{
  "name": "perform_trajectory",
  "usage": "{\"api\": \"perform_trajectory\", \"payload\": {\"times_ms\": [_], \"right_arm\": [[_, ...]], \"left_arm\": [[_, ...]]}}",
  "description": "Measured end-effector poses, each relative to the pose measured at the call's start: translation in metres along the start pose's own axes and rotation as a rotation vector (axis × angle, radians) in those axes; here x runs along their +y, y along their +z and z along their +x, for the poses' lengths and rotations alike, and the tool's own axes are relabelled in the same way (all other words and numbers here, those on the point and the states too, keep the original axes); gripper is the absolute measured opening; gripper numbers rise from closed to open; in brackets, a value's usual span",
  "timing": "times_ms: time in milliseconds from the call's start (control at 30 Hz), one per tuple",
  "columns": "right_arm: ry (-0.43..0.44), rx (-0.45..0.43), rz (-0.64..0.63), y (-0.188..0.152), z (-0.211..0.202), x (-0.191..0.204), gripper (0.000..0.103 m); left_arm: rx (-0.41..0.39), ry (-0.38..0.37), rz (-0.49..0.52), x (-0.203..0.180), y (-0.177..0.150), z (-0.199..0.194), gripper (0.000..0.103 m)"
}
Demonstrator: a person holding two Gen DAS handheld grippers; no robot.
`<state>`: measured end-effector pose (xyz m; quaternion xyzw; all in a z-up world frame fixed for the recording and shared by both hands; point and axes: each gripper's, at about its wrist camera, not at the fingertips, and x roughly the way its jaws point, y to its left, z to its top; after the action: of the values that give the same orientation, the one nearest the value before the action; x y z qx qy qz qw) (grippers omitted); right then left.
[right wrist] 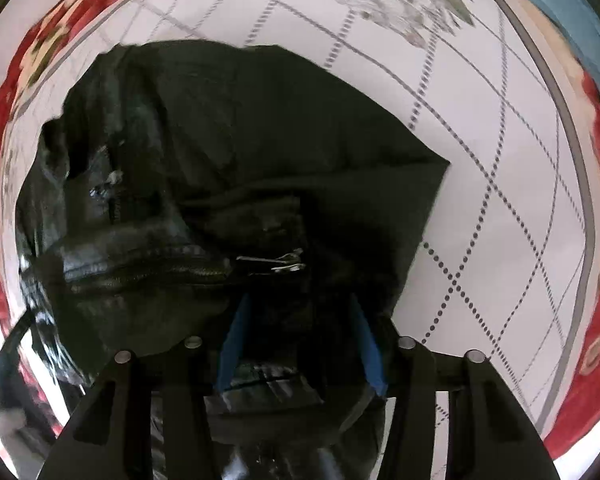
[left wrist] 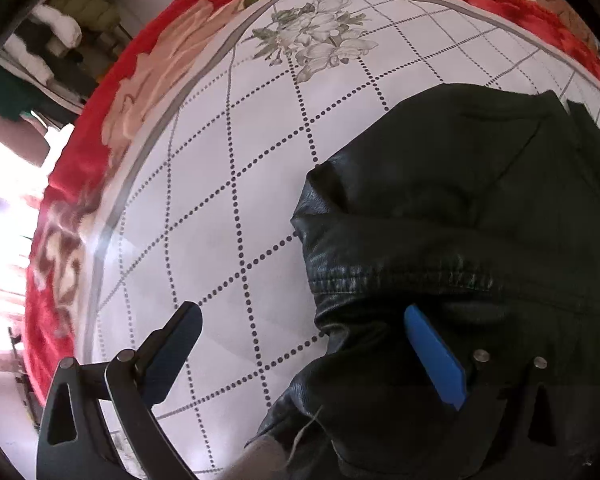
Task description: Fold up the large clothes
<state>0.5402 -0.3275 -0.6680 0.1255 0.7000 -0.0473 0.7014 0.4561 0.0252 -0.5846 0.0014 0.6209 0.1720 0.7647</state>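
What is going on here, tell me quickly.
A person is folding a black leather jacket on a white dotted-grid bedsheet with two handheld grippers. The left gripper has its jaws wide open at the jacket's edge. The right gripper points down with jacket material between its jaws; whether it is clamped is unclear.

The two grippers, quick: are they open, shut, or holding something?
Left gripper: open, straddling the edge of the black leather jacket, not pinching it.
Right gripper: jacket fabric between its blue pads; a firm pinch cannot be told.
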Motion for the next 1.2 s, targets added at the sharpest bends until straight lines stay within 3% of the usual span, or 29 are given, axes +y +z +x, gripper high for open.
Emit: {"api": "perform_trajectory", "payload": {"times_ms": [33,67,167,200,267,333,400,467,533,567,767,867,900,933,1033,1200], "right_arm": [[-0.016,-0.018,-0.008,-0.002,-0.003,0.001,0.019],[-0.025,-0.031,0.001,-0.004,-0.006,0.0,0.01],[-0.004,-0.108,0.107,-0.007,-0.031,-0.017,0.002],[-0.011,-0.136,0.121,-0.006,-0.037,-0.022,0.002],[-0.016,-0.1,0.137,0.0,-0.031,-0.031,0.001],[0.001,0.001,0.157,0.003,-0.012,-0.036,0.002],[0.042,0.026,0.182,0.006,-0.016,-0.043,0.002],[0.112,0.039,0.206,0.001,-0.027,-0.053,0.017],[0.156,0.05,0.239,-0.017,-0.039,-0.068,0.035],[0.172,0.062,0.249,-0.032,-0.042,-0.076,0.037],[0.178,0.214,0.236,-0.125,-0.014,-0.108,0.038],[0.241,0.267,0.239,-0.154,0.009,-0.107,0.037],[0.246,0.262,0.247,-0.166,0.013,-0.105,0.034],[0.239,0.255,0.252,-0.174,0.015,-0.103,0.006],[0.226,0.21,0.295,-0.198,0.014,-0.092,0.006],[0.392,0.227,0.524,-0.254,0.017,-0.078,0.005]], "left_arm": [[0.008,-0.019,-0.012,0.003,0.0,0.001,0.103],[0.015,-0.04,-0.023,0.006,0.001,0.003,0.103],[0.045,-0.108,-0.053,0.016,0.003,0.006,0.103],[0.052,-0.135,-0.057,0.018,0.003,0.007,0.103],[0.046,-0.152,-0.043,0.018,0.004,0.006,0.103],[0.02,-0.112,0.0,0.013,0.003,0.0,0.103],[-0.013,-0.074,0.027,0.01,0.002,-0.015,0.103],[-0.041,-0.06,0.028,0.012,-0.002,-0.032,0.103],[-0.067,-0.059,0.023,0.015,-0.011,-0.051,0.103],[-0.072,-0.054,0.028,0.016,-0.016,-0.058,0.103],[-0.072,-0.013,0.09,0.029,-0.066,-0.09,0.103],[-0.03,0.009,0.13,0.033,-0.091,-0.091,0.103],[-0.011,0.019,0.142,0.036,-0.099,-0.089,0.103],[0.005,0.02,0.148,0.04,-0.103,-0.087,0.103],[0.029,0.021,0.161,0.054,-0.116,-0.086,0.103],[0.018,0.024,0.231,0.074,-0.125,-0.087,0.103]]}}
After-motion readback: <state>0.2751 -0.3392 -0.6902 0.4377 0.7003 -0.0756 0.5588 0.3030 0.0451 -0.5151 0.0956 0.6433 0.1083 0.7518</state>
